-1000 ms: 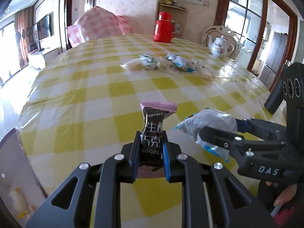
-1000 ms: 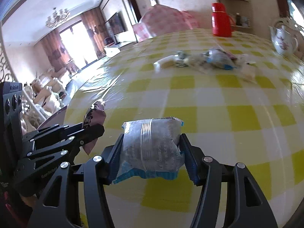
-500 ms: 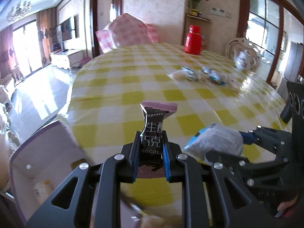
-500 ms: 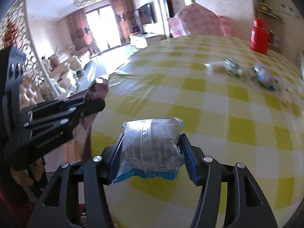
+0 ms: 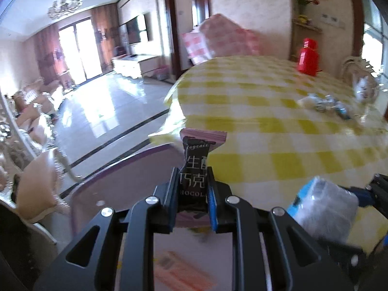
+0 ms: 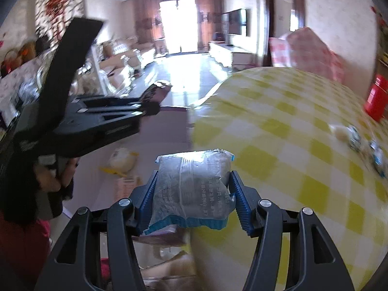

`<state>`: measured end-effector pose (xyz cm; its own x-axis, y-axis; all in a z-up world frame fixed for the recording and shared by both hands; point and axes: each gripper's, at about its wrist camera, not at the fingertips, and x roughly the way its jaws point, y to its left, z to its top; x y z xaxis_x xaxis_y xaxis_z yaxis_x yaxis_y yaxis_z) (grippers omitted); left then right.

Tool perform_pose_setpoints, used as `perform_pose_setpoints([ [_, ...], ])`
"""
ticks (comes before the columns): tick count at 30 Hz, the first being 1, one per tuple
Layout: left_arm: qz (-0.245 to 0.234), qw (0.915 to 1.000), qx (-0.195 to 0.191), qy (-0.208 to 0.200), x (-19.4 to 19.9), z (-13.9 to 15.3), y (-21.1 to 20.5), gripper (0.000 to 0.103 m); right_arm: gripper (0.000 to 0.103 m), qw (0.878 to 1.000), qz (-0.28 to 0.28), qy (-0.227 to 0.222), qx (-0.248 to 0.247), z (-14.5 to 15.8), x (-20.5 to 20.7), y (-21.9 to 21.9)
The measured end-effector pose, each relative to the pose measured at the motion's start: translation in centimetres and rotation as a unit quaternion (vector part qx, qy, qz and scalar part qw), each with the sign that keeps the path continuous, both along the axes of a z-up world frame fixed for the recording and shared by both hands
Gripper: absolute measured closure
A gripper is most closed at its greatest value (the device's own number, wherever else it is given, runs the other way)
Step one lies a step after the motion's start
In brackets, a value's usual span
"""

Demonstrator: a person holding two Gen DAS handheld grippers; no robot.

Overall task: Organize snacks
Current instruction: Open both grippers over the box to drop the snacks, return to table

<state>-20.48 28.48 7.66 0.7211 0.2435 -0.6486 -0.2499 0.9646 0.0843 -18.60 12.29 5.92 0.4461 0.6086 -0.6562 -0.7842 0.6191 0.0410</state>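
Observation:
My left gripper (image 5: pixel 192 189) is shut on a dark chocolate packet (image 5: pixel 194 169) with a pink crimped top, held upright over the pale purple box (image 5: pixel 116 181) beside the table. My right gripper (image 6: pixel 192 186) is shut on a clear, grey-filled snack bag (image 6: pixel 191 181) with blue edges, at the table's left edge above the same box (image 6: pixel 165 131). In the right wrist view the left gripper (image 6: pixel 155 99) with its chocolate packet (image 6: pixel 156 92) is at upper left. The snack bag (image 5: pixel 325 208) shows blurred at lower right in the left wrist view.
The yellow-checked table (image 5: pixel 278 126) holds a small pile of wrapped snacks (image 5: pixel 325 104), a red thermos (image 5: pixel 308 57) and a white teapot (image 5: pixel 363 89). Inside the box lie a pale round snack (image 6: pixel 122 160) and other packets. Shiny floor and sofas lie to the left.
Both grippers have swung left from above the table to its left edge over the box, each keeping its snack. The views now take in the living room.

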Motion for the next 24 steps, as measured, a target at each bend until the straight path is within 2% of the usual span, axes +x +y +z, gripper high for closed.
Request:
perform_pose_setpoints([
  [2, 0.021, 0.9997, 0.007, 0.01, -0.3, -0.2, 1.5, 0.081, 0.046, 1.0, 0.024, 0.001, -0.006, -0.4, -0.5, 1.9],
  [3, 0.03, 0.9995, 0.007, 0.012, -0.3, -0.3, 2.4, 0.078, 0.043, 0.999, 0.043, 0.007, 0.0, -0.6, -0.6, 3.0],
  [4, 0.055, 0.9983, 0.009, 0.019, -0.3, -0.4, 3.4, 0.068, 0.039, 0.998, 0.056, 0.012, 0.007, -0.7, -0.8, 3.8],
  [5, 0.078, 0.9967, 0.014, 0.02, -0.4, -0.5, 4.1, 0.035, 0.037, 0.997, 0.072, 0.017, 0.021, -0.9, -0.8, 4.8],
  [6, 0.111, 0.9933, 0.028, 0.015, -0.6, -0.4, 4.8, 0.012, 0.032, 0.997, 0.075, 0.013, 0.027, -0.9, -0.7, 5.3],
  [7, 0.145, 0.9883, 0.047, 0.001, -1.0, -0.2, 5.2, 0.009, 0.029, 0.997, 0.07, 0.007, 0.03, -0.9, -0.6, 5.6],
  [9, 0.16, 0.9854, 0.057, -0.008, -1.4, 0.2, 5.3, 0.004, 0.028, 0.997, 0.051, 0.015, 0.047, -0.5, 0.2, 5.1],
  [13, 0.151, 0.987, 0.055, -0.015, -1.1, 0.0, 4.7, 0.003, 0.027, 0.997, 0.009, 0.021, 0.069, 0.2, 1.9, 1.6],
  [17, 0.112, 0.992, 0.057, -0.018, -0.4, -0.3, 1.8, 0.003, 0.026, 0.994, -0.046, 0.042, 0.084, 0.3, 3.9, -4.2],
  [19, 0.076, 0.9961, 0.041, -0.021, 0.3, -0.1, -0.3, 0.003, 0.026, 0.993, -0.076, 0.041, 0.085, 0.2, 4.7, -7.1],
  [21, 0.038, 0.9989, 0.006, -0.025, 0.5, 0.2, -2.4, 0.002, 0.024, 0.991, -0.101, 0.038, 0.084, 0.1, 5.5, -9.7],
  [22, 0.018, 0.9994, -0.019, -0.024, 0.6, 0.2, -3.3, 0.002, 0.022, 0.99, -0.11, 0.039, 0.084, -0.1, 5.3, -11.0],
  [23, -0.025, 0.9974, -0.064, -0.019, 1.1, 0.3, -5.0, 0.002, 0.022, 0.988, -0.127, 0.041, 0.081, -0.5, 5.4, -12.8],
  [24, -0.055, 0.994, -0.094, -0.013, 1.6, 0.2, -6.2, 0.002, 0.021, 0.986, -0.14, 0.043, 0.078, -0.8, 5.8, -14.0],
])
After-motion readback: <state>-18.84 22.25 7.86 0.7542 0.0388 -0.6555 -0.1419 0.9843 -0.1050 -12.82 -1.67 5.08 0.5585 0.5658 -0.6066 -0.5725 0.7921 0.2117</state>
